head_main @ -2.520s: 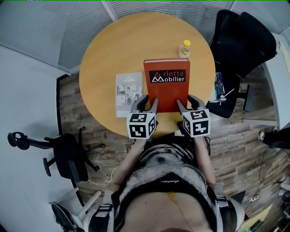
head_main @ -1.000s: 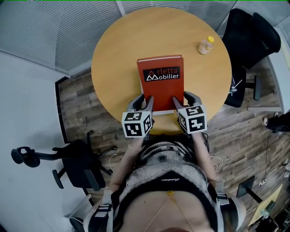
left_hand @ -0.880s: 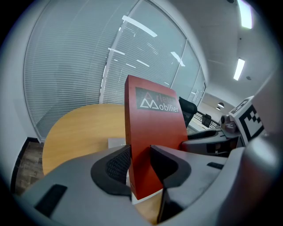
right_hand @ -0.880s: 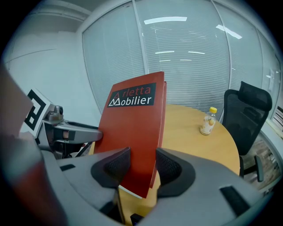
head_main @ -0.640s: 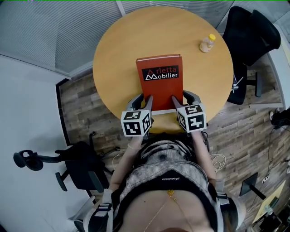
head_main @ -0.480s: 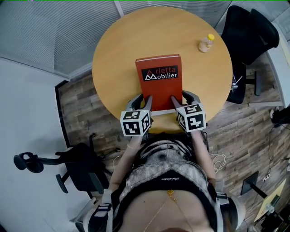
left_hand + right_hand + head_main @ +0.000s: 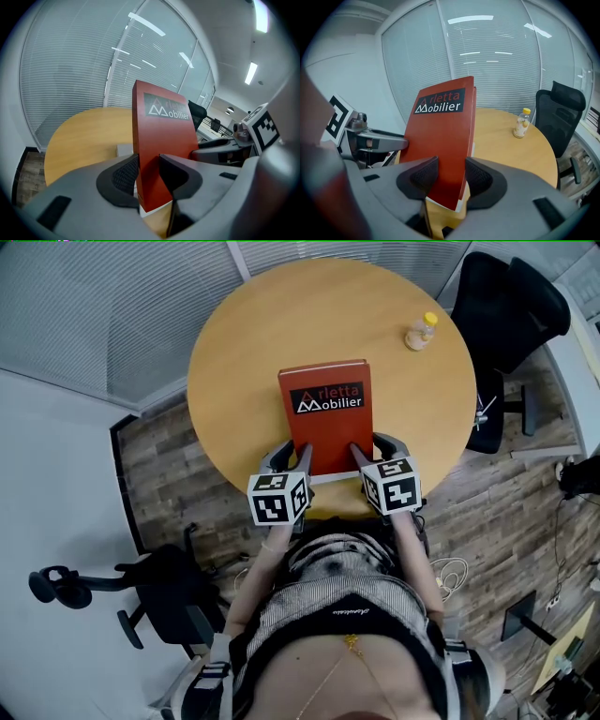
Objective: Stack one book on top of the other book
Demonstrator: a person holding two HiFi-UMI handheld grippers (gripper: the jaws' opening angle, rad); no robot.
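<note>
The red book (image 7: 325,418) is a plain hardcover with a solid red cover. A black label (image 7: 326,397) near its far end reads "Mobilier" in white, with red lettering above it. It lies cover up on the round wooden table (image 7: 244,352), on the half nearer the person. Its long axis runs pretty much straight away from the person, and the title reads right way up from their side.

A thin pale strip pokes out under its near edge, which looks like the second book (image 7: 328,478) underneath. The left gripper (image 7: 289,454) is clamped on the red book's near left corner and the right gripper (image 7: 373,446) on the near right corner, pads pressing on both sides. A small yellow-capped bottle (image 7: 420,332) stands well apart at the far right.
</note>
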